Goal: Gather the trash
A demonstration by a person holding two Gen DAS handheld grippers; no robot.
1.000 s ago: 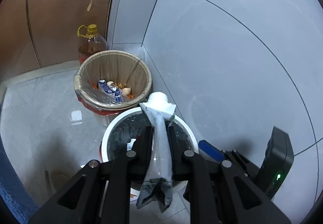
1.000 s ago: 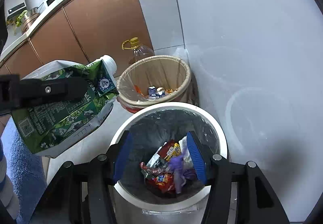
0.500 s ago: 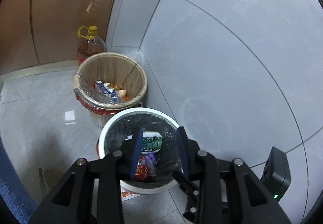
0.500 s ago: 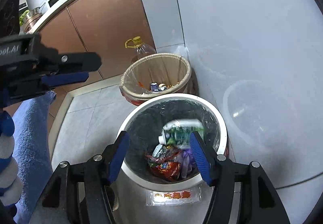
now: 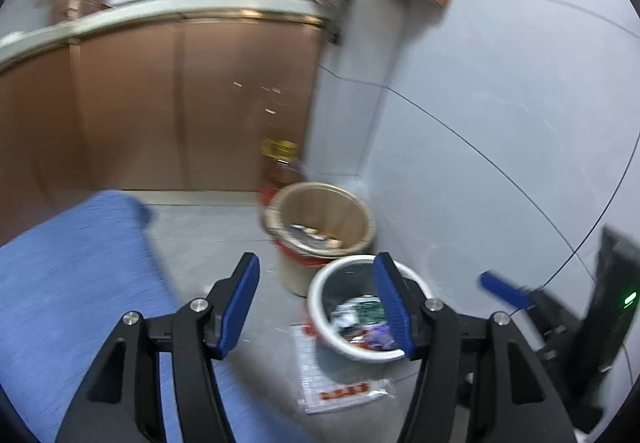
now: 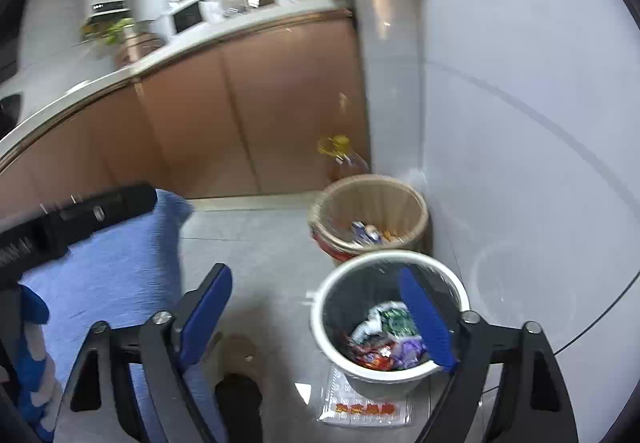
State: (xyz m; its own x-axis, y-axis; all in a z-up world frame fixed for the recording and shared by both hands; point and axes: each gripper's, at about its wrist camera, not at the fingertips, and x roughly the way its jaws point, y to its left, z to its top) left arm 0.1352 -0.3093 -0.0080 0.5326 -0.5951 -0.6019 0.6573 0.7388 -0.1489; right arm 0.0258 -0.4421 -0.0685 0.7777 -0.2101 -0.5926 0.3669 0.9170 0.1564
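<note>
In the white bin (image 6: 390, 323) by the wall: carton (image 6: 394, 319) and wrappers already dumped. Left gripper (image 5: 316, 307) and right gripper (image 6: 320, 317) both opening wide, nothing between jaws. One flat packet (image 6: 366, 405) on the floor beside the bin looks uncollected.

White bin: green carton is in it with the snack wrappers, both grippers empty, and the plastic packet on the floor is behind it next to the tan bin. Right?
One thing is off. The plastic packet lies on the floor in front of the white bin, on the camera side, not back by the tan bin; the right wrist view shows it. The green carton is in the white bin, and the left gripper and right gripper are empty, jaws opening.
</note>
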